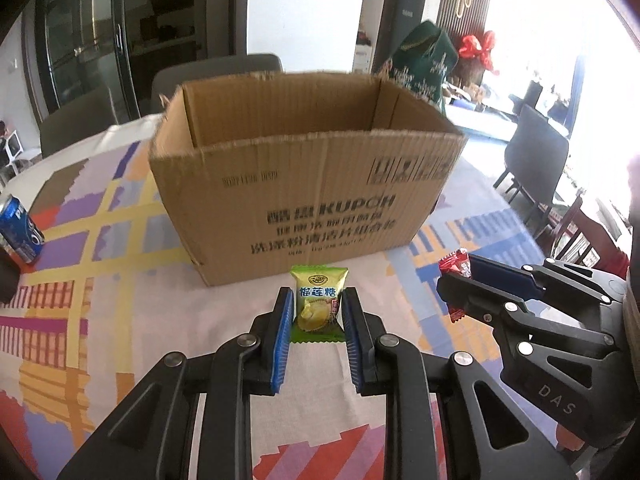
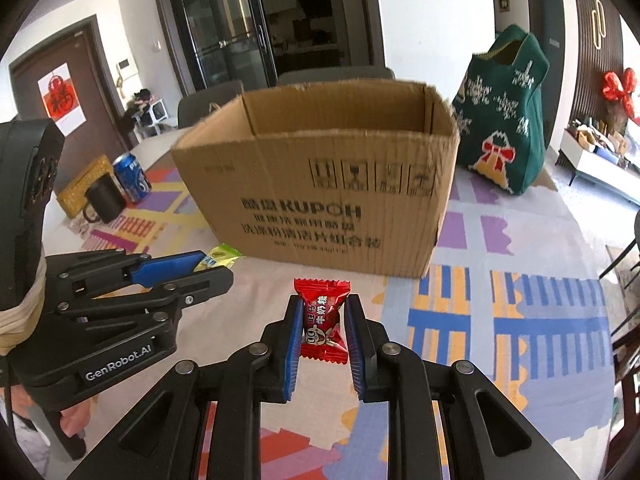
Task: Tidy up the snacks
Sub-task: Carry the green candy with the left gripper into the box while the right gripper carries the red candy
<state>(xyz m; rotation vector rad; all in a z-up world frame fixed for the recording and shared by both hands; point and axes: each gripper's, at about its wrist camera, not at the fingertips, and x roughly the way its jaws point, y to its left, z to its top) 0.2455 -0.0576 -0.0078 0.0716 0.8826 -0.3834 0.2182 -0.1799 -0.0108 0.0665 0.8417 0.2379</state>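
My left gripper (image 1: 318, 300) is shut on a green and yellow candy packet (image 1: 317, 304), held above the tablecloth in front of an open cardboard box (image 1: 308, 204). My right gripper (image 2: 322, 310) is shut on a red candy packet (image 2: 323, 322), also in front of the box (image 2: 332, 200). In the left wrist view the right gripper (image 1: 456, 276) shows at the right with the red wrapper (image 1: 454, 266) at its tip. In the right wrist view the left gripper (image 2: 218, 264) shows at the left with the green packet (image 2: 220, 256) poking out. The box's floor is hidden.
A blue soda can (image 2: 132, 178) and a dark mug (image 2: 105, 200) stand at the table's left beside a yellow woven box (image 2: 82, 184). A green knitted bag (image 2: 506, 120) stands behind the box at the right. Grey chairs (image 1: 216, 72) line the far edge. The colourful tablecloth (image 2: 520, 300) covers the table.
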